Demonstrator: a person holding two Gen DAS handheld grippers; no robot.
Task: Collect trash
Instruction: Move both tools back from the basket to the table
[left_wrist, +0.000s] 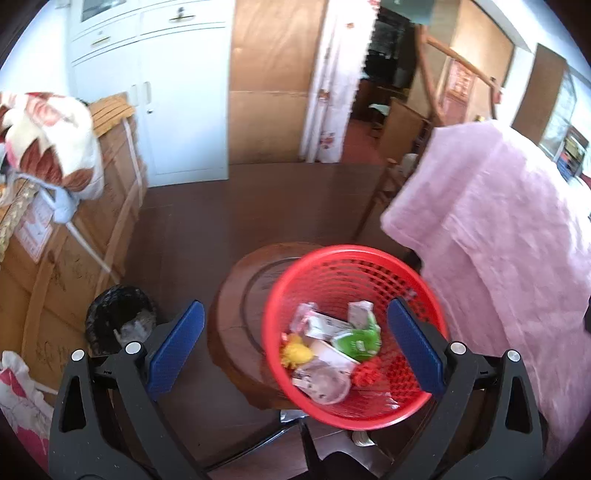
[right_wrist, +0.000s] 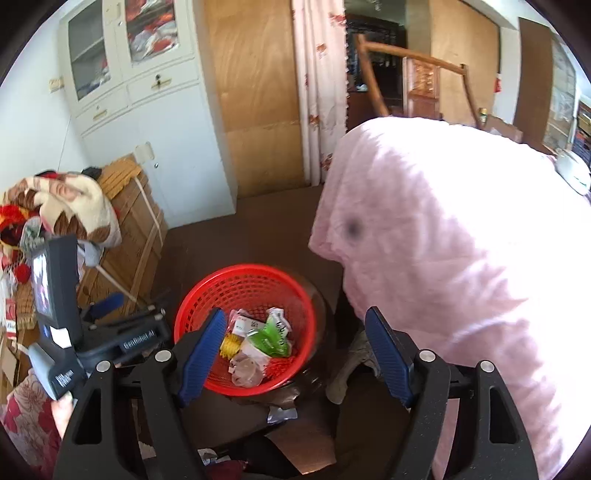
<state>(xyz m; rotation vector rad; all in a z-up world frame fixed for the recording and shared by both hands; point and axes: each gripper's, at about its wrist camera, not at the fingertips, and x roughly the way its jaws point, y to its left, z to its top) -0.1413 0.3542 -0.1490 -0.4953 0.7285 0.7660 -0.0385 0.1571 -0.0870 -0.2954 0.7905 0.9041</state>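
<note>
A red basket (left_wrist: 351, 332) sits on a round wooden stool (left_wrist: 240, 295), and it already holds a good share of rubbish: a green packet (left_wrist: 358, 341), a yellow scrap (left_wrist: 295, 352), a clear plastic cup (left_wrist: 327, 380), a white carton (left_wrist: 325, 326) and a small red bit (left_wrist: 367, 373); so the collecting looks well under way, perhaps mostly done. The left gripper (left_wrist: 295, 350) hangs above the basket with its jaws spread wide and nothing between the pads; its right finger (left_wrist: 415, 350) stands in front of the basket's far rim, though whether it touches cannot be told. The right gripper (right_wrist: 295, 354) also points down toward the basket, jaws parted and empty, so neither tool carries anything at this moment. What seems left lies on the dark floor below the stool: a crumpled silvery scrap (right_wrist: 282, 411) just under the basket, and more bits of litter (right_wrist: 210, 456) at the lower edge of the right view; these would likely need picking up next. A black bin (left_wrist: 120, 319) with some waste in it stands beside the cardboard boxes (left_wrist: 74, 258) to the left; the basket's load may be meant for it, but that is only a guess. A pink blanket (right_wrist: 443, 258) is draped over furniture on the right and plays no part.
</note>
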